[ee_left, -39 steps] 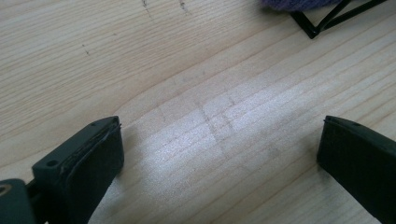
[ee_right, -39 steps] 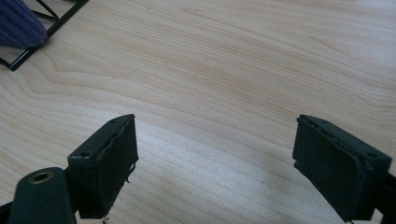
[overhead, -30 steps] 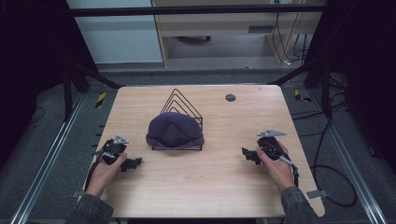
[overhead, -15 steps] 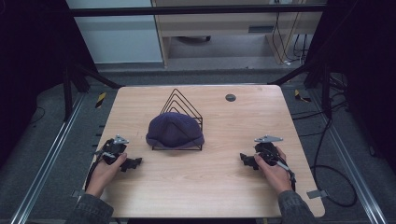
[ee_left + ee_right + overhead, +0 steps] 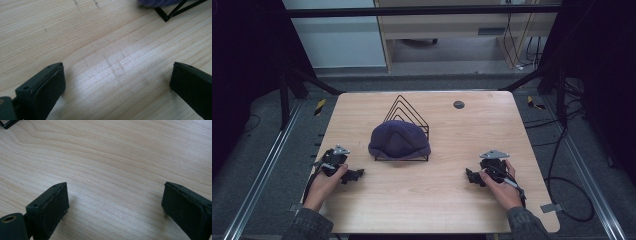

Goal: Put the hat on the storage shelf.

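A dark purple cap point(image 5: 400, 139) is draped over a black wire rack point(image 5: 406, 111) at the middle of the desk point(image 5: 447, 200), well apart from both claws. The left claw point(image 5: 355, 174) is spread wide and empty; the right claw point(image 5: 470, 176), just opened further, is equally empty. The cap's soft brim should be approached low and level.

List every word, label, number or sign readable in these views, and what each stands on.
None: no legible text in any view.
The cap, the wire rack and the table bear no lettering that shows.
The yellow-and-black striped marks on the floor carry no words.
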A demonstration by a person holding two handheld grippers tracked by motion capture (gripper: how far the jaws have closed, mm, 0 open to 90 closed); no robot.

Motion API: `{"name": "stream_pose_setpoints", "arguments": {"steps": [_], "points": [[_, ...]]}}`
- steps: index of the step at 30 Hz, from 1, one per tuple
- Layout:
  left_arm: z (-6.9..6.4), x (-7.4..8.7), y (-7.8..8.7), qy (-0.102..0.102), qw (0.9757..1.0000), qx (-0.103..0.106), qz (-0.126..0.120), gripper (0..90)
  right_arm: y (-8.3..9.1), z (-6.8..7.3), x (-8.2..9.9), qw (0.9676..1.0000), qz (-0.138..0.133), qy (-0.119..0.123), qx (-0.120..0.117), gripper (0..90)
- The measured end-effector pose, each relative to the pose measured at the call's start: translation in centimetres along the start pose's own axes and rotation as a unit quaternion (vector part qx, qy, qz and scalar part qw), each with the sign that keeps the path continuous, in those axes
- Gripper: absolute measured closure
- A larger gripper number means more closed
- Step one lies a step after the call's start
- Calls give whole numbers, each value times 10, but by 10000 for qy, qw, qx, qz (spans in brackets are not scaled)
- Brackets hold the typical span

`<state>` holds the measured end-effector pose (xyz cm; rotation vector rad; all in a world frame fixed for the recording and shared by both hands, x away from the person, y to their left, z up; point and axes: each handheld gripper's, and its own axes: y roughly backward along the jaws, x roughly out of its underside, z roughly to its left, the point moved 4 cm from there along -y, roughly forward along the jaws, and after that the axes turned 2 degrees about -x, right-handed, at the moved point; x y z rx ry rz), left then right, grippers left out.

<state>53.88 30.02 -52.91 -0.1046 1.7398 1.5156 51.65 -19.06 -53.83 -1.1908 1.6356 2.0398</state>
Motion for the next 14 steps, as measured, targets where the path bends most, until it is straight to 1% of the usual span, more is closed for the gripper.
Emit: {"name": "stream_pose_setpoints", "arguments": {"steps": [3, 4, 7, 8, 14], "points": [[0, 0, 0, -1, 10000, 0, 1, 0, 0, 1, 1, 10000, -13, -1, 32, 74], [0, 0, 0, -3, 10000, 4, 3, 0, 1, 4, 2, 10000, -39, -45, 44, 65], [0, 0, 0, -10, 10000, 9, 3, 0, 1, 6, 3, 10000, -42, -11, 85, 65], [0, 0, 0, -8, 10000, 6, -10, 0, 2, 8, 3, 9999, -49, -52, 98, 65], [0, 0, 0, -3, 10000, -2, -17, 0, 2, 8, 3, 9999, -32, -54, 101, 58]]}}
